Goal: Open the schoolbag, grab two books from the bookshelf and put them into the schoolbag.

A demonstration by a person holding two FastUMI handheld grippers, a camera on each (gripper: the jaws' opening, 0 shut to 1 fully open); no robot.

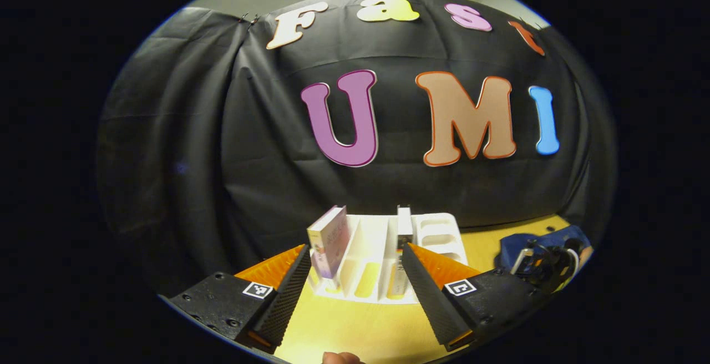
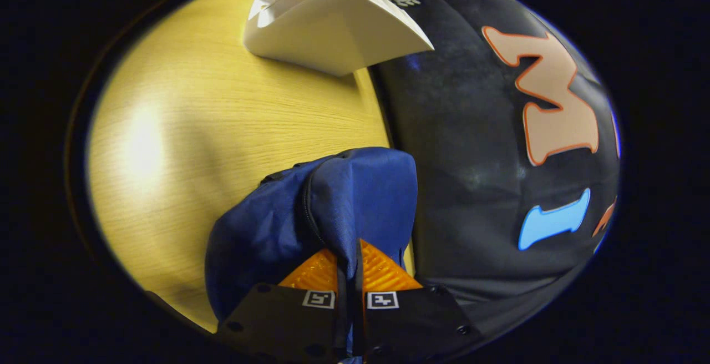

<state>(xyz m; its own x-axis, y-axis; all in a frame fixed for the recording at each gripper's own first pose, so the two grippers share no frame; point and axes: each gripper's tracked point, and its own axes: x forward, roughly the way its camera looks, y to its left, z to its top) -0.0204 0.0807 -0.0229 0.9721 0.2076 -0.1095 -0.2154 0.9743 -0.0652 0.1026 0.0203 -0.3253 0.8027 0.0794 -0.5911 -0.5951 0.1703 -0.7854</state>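
In the left gripper view, the left gripper (image 1: 355, 275) hangs with fingers spread wide before the white bookshelf (image 1: 438, 231) on the wooden table (image 1: 355, 325); a pale book (image 1: 328, 240) leans in its left slot, a thin book (image 1: 404, 226) stands upright further right. The blue schoolbag (image 1: 518, 247) lies at far right. In the right gripper view, the right gripper (image 2: 348, 275) is clamped on a fold of the schoolbag's fabric.

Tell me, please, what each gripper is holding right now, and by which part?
The right gripper pinches a fold of the blue schoolbag fabric. The left gripper is open, holding nothing.
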